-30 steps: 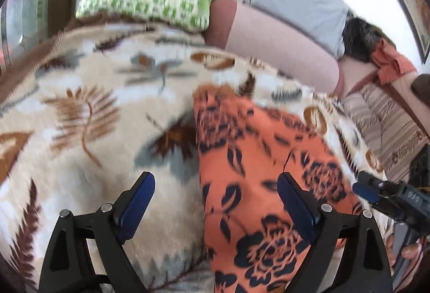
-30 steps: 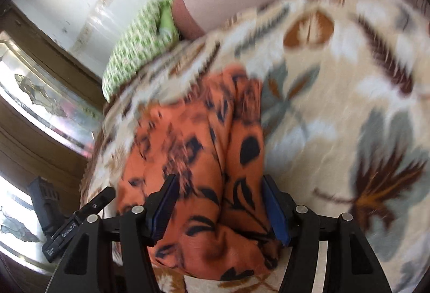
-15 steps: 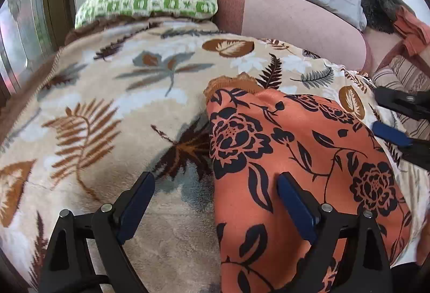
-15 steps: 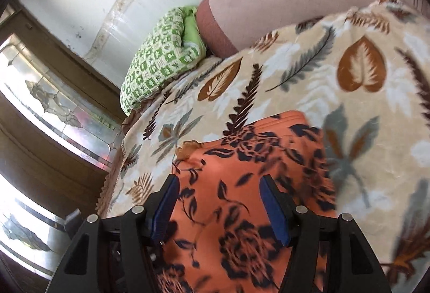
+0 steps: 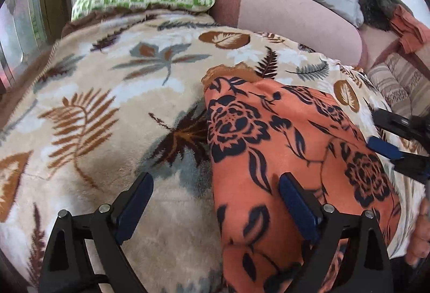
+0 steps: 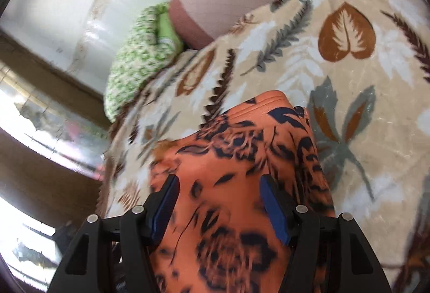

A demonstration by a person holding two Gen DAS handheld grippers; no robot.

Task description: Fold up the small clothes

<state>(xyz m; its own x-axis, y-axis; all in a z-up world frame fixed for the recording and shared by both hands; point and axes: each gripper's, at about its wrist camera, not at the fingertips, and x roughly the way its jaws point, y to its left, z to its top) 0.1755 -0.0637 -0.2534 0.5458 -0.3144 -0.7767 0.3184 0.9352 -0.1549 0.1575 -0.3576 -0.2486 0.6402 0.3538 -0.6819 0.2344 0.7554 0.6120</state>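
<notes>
While you are hovering both tools over the bed, the orange floral garment (image 5: pixel 290 147) is lying flat on the leaf-print blanket (image 5: pixel 94 110), its long axis running straight ahead of you. Your left tool (image 5: pixel 215 204) is gaping wide and holding nothing, straddling the garment's left edge. Your right tool (image 6: pixel 219 205) is also standing open and empty directly above the cloth, so it is sitting nearer the middle.

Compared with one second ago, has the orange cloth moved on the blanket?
Yes. The orange cloth now lies spread wider toward the brown heart leaf on the blanket; earlier it was narrower and bunched.
</notes>
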